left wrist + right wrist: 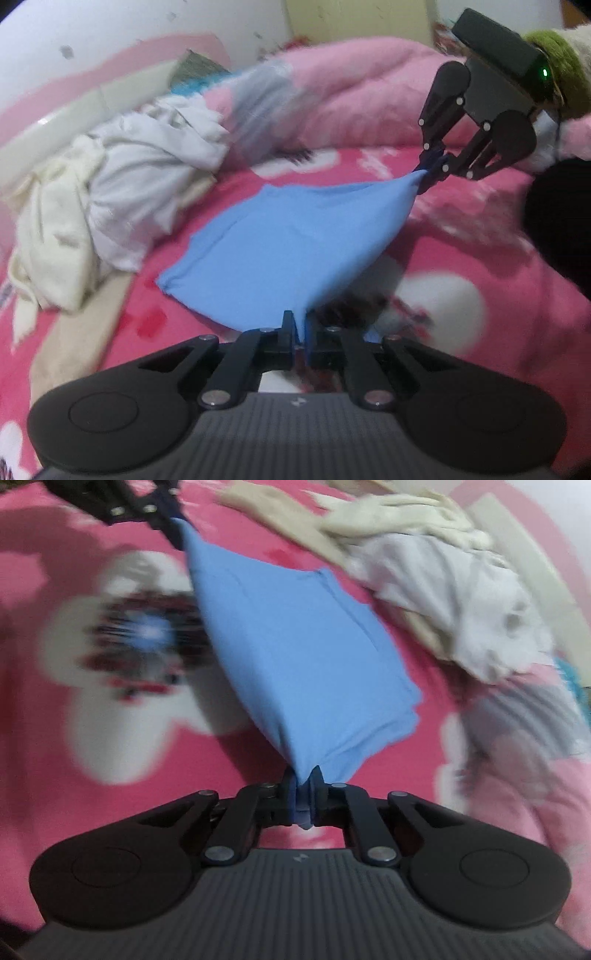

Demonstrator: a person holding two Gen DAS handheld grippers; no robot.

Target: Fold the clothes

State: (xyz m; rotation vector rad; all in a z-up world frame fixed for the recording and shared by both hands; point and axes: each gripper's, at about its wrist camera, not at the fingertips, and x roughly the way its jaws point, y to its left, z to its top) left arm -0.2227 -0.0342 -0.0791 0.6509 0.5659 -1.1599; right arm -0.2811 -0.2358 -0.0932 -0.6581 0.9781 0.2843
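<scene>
A light blue folded garment (288, 236) hangs stretched between my two grippers above a pink patterned bedspread (461, 258). My left gripper (300, 334) is shut on its near corner at the bottom of the left wrist view. My right gripper (430, 173) pinches the opposite corner at the upper right, held by a hand in a green cuff. In the right wrist view the right gripper (304, 797) is shut on a bunched corner of the blue garment (306, 657), and the left gripper (166, 513) grips the far corner at the top left. The cloth's far edge droops toward the bed.
A heap of white and cream clothes (110, 184) lies on the bed's left, shown as the clothes heap (443, 572) at the right wrist view's upper right. A pink quilt (351, 85) is bunched along the back. A dark shape (561, 229) sits at the right edge.
</scene>
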